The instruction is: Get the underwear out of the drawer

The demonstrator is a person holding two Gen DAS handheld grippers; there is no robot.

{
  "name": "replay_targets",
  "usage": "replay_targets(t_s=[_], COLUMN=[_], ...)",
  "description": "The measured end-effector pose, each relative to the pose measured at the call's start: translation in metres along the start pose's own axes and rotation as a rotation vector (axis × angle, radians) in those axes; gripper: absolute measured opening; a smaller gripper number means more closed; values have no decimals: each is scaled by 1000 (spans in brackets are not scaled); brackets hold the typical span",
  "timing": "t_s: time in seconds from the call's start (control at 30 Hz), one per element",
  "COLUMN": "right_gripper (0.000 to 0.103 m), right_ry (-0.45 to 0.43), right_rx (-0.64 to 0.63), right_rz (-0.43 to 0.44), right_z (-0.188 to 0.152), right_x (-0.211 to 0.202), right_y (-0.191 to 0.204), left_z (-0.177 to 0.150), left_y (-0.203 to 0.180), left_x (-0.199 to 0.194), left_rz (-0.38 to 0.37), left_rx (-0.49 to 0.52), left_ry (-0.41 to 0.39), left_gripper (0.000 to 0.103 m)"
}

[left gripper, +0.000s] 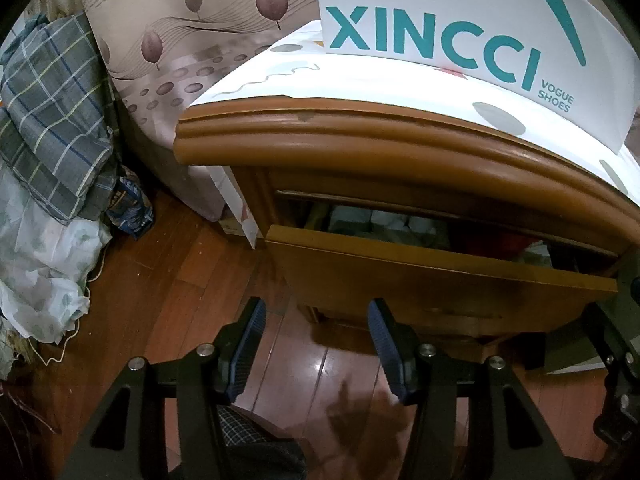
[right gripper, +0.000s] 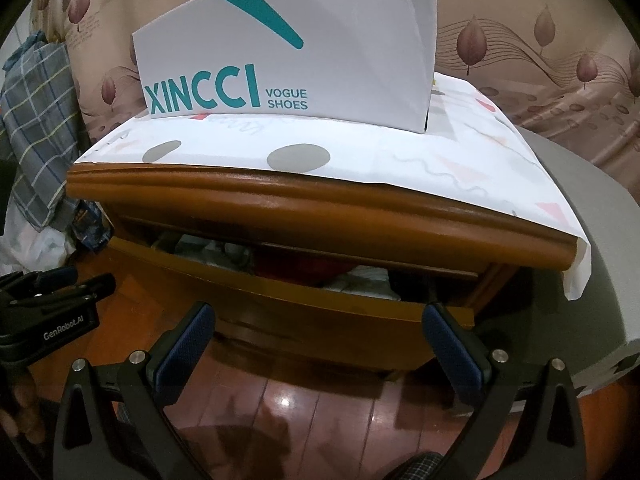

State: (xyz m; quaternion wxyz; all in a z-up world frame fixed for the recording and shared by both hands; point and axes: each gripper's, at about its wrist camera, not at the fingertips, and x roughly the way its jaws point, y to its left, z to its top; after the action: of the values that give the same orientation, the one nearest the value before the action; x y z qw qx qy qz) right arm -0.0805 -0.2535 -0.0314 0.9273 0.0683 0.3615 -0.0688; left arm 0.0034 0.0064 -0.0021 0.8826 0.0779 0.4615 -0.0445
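The drawer (right gripper: 280, 280) is pulled partly out, so the clothes inside (right gripper: 360, 278) can be reached. Both the left gripper (left gripper: 316, 344) and the right gripper (right gripper: 316, 354) are held near its front with fingers parted and empty, ready for reaching in.

Orange-brown wood nightstand (right gripper: 256, 208) w/ semi-gloss varnish; red-brown wood floor (right gripper: 320, 400) v. glossy; white matt cardboard shoebox (right gripper: 320, 60); blue ribbed rubbery gripper pads (right gripper: 184, 352)

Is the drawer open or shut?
Open, but only partway. The drawer front stands out from the wooden nightstand, leaving a gap on top where clothes show inside. Neither gripper touches it.
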Motion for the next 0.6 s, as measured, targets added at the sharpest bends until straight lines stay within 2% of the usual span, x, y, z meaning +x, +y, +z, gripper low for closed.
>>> replay_targets(t_s=[0.1,0.33,0.43,0.6], right_gripper=[102,102,102,102], right_ry=[26,6,-3,0], right_rx=[-3,19,23,39], right_rz=[-7,5,8,14], right_z=[-1,-1,-1,0], right_x=[1,-1,-2,-7], right_y=[1,0,-1,-6], left_z=[0,-1,0,0], left_y=[0,-1,2,14], left_x=[0,3,5,11], left_rz=[-2,-20,-54,-165], left_rx=[-2,-10,-39,-143], left_ry=[0,8,26,64], left_gripper=[55,55,55,55])
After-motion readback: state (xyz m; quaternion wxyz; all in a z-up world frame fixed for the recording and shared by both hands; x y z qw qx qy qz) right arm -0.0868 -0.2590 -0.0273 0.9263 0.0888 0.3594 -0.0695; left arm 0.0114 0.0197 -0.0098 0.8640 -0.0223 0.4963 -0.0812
